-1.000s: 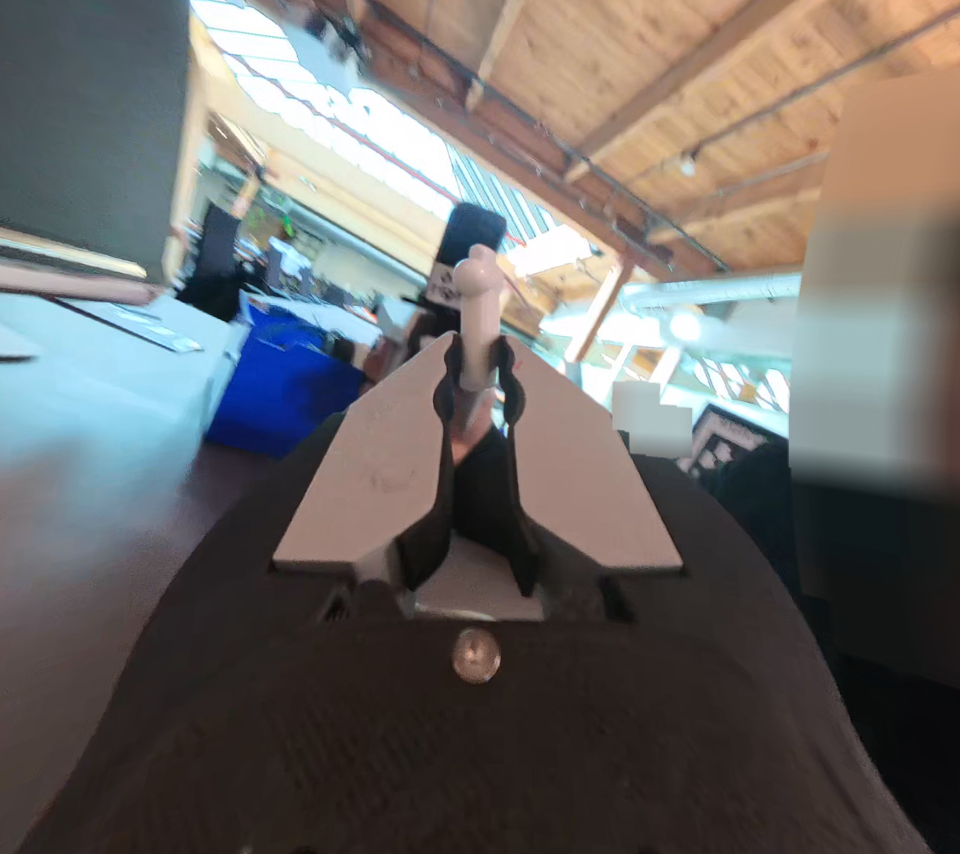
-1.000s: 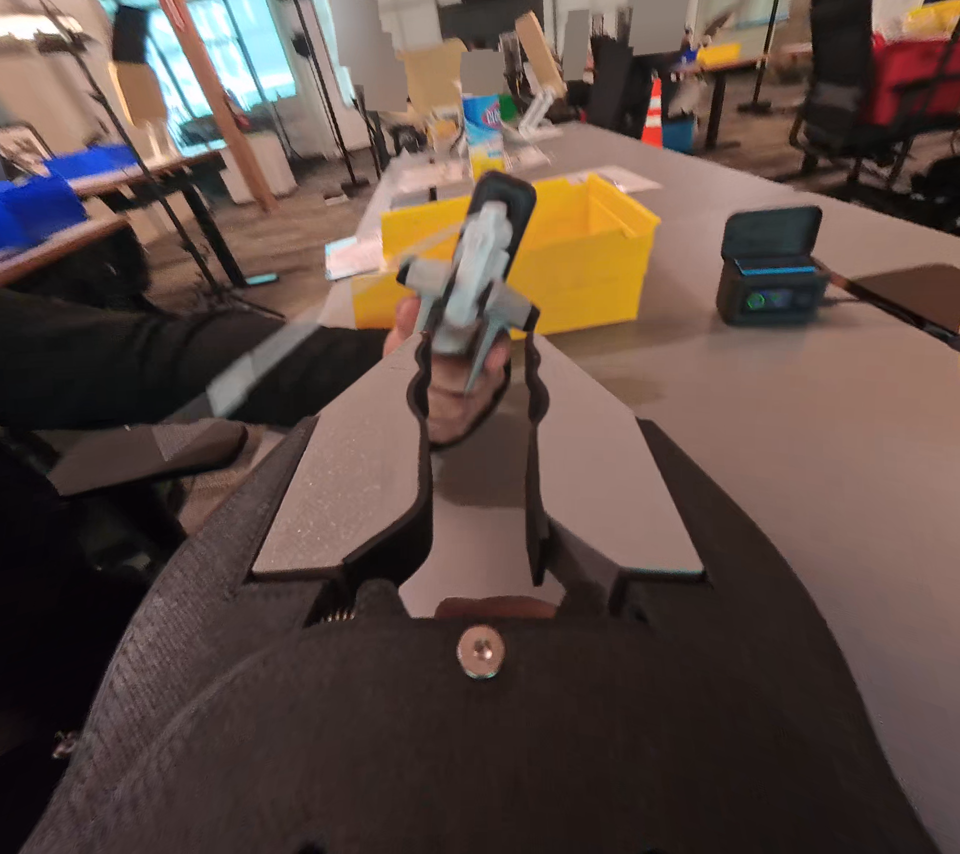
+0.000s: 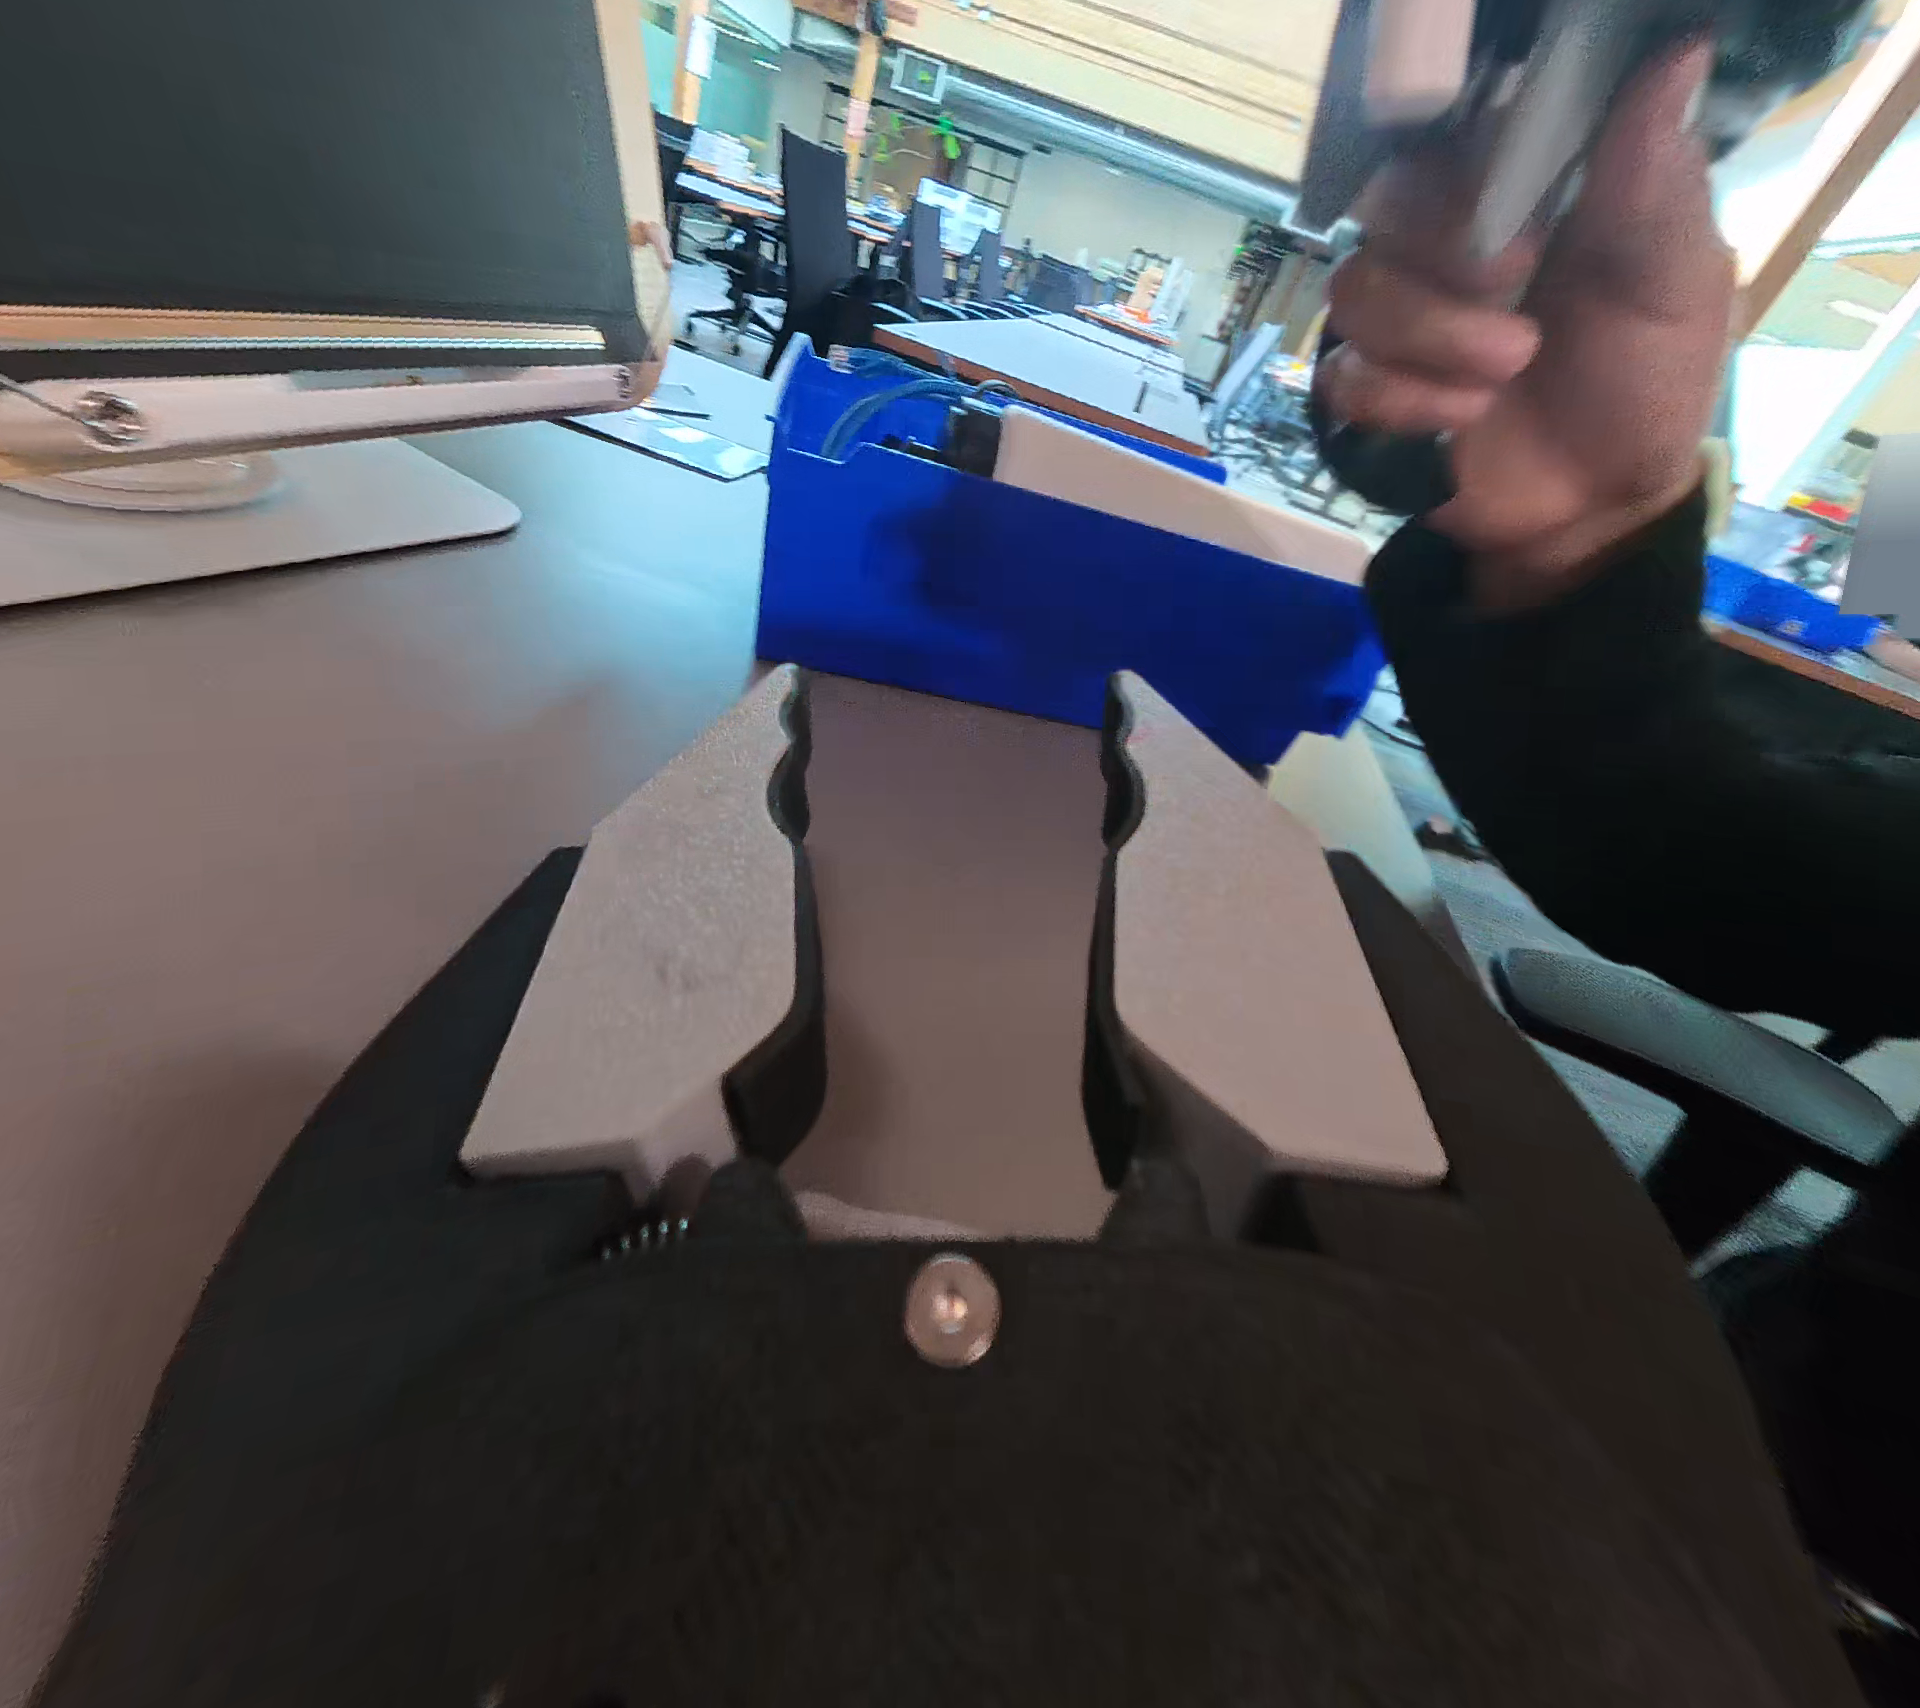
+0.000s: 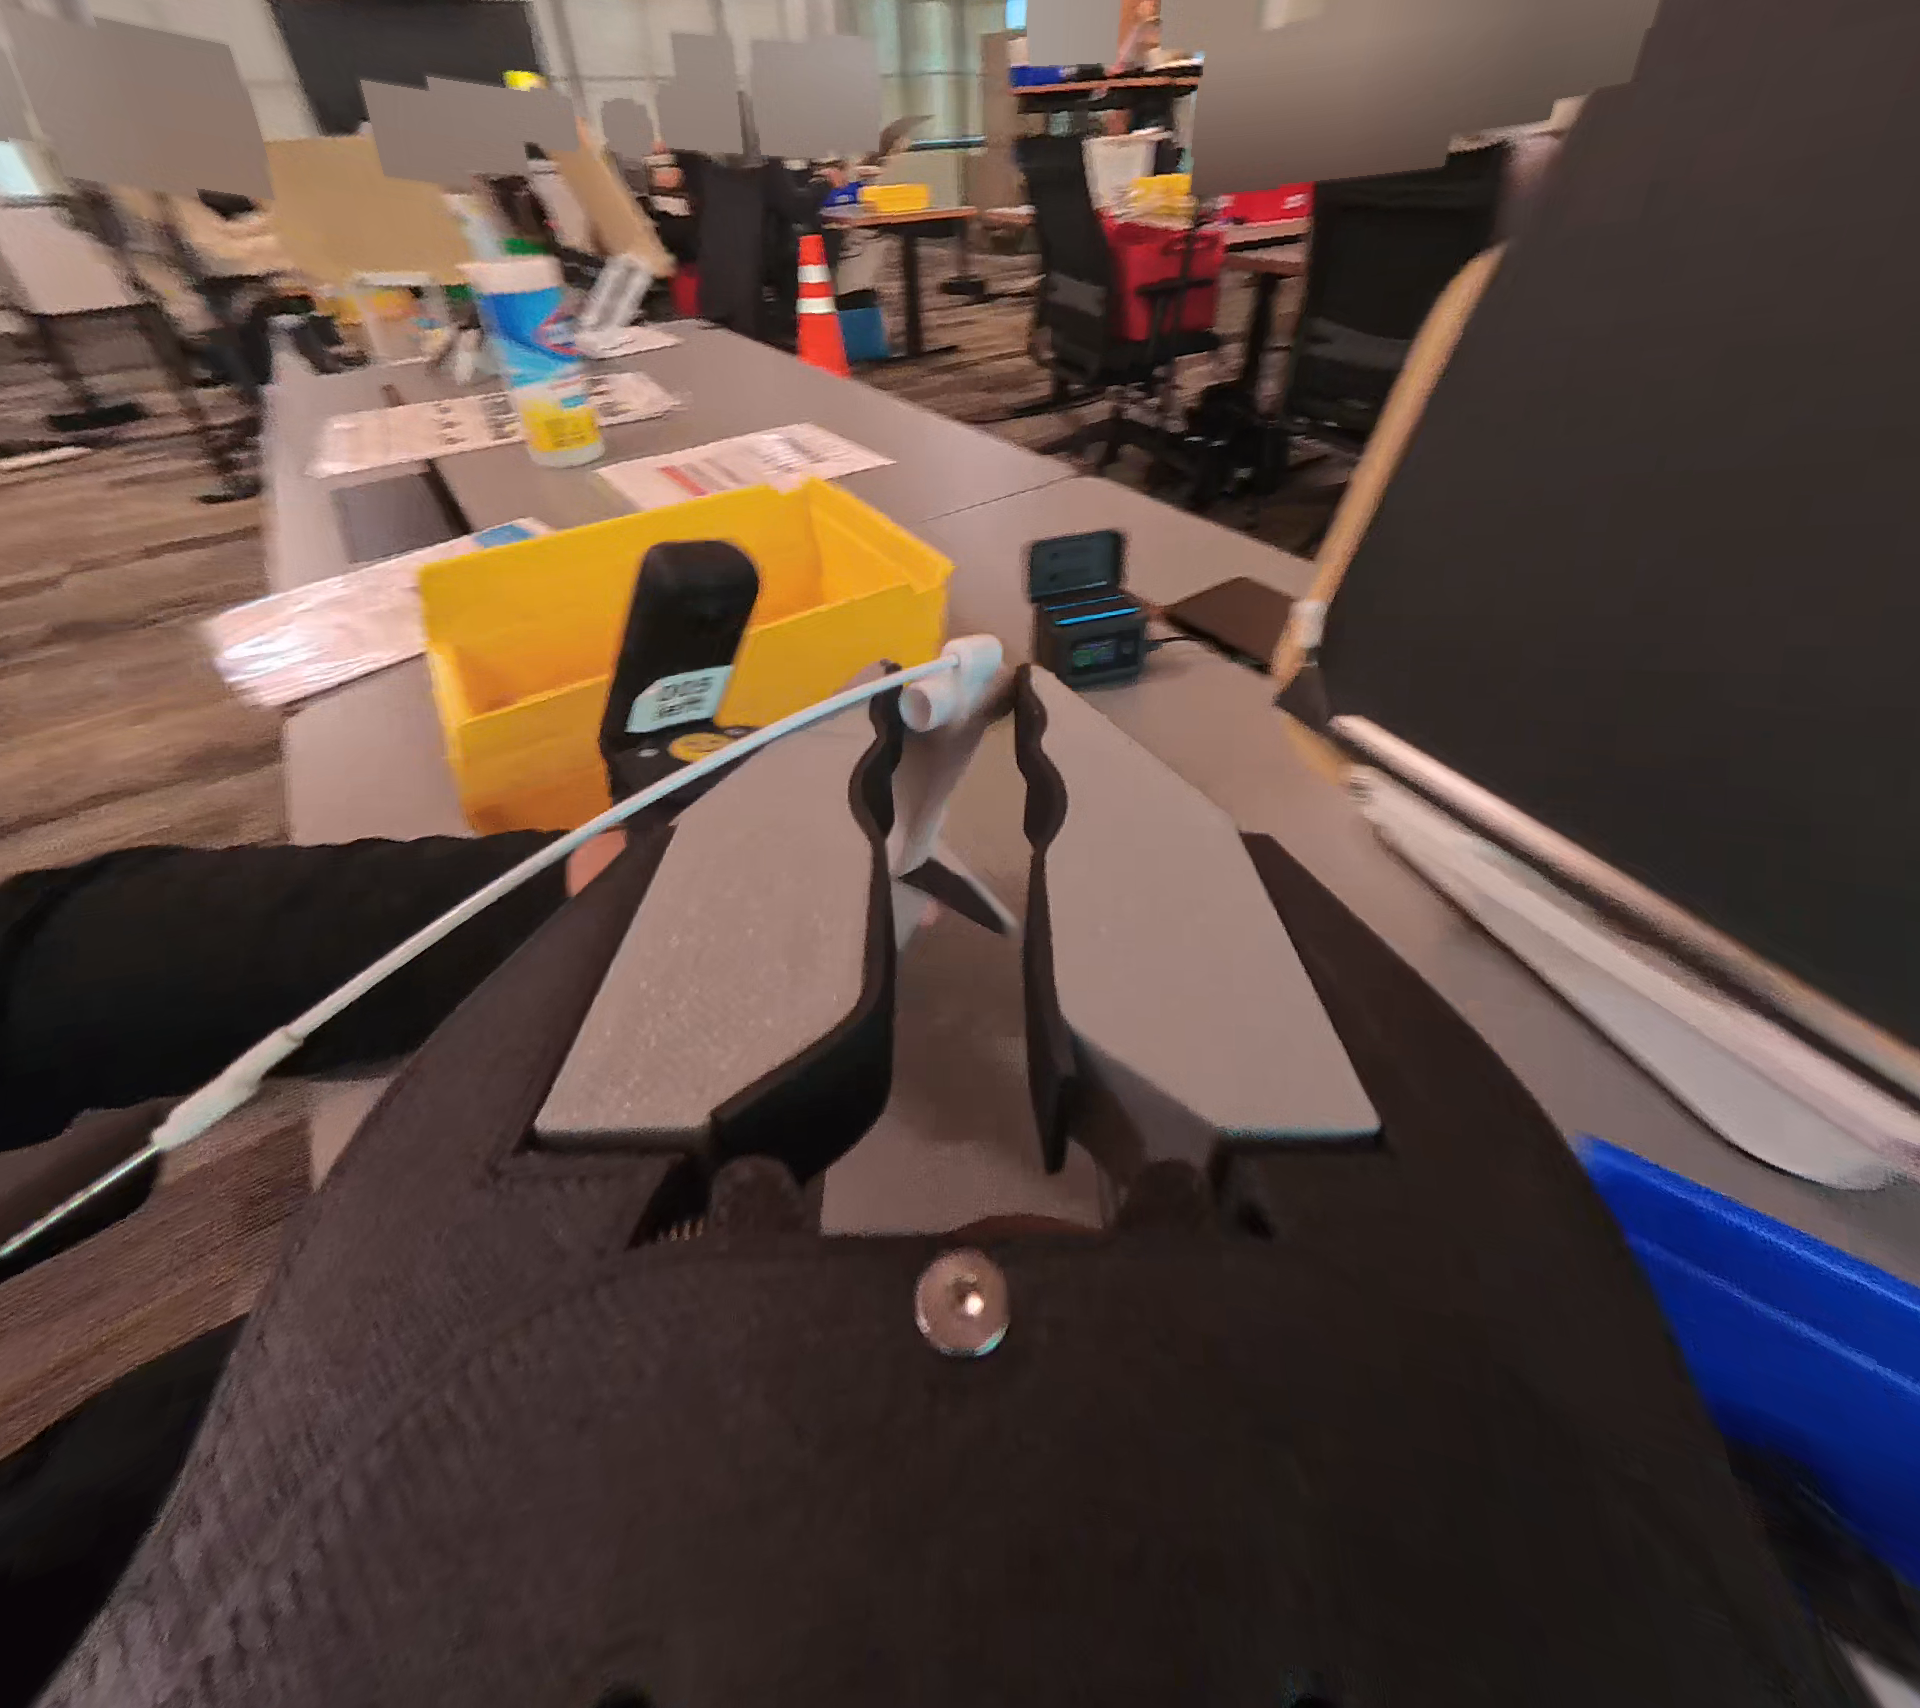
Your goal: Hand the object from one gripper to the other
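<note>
As right gripper (image 4: 951, 723) pinches cable (image 4: 499, 889) — bin (image 4: 873, 588) ahead.

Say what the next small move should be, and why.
Probably draw the left gripper back and clear: its jaws stand open and empty, while the right gripper seems to pinch the white cable plug at its fingertips, so the handover looks done.

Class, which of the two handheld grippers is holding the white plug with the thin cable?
The right gripper: the white cable plug sits between its fingertips. The left gripper is open and empty.
</note>
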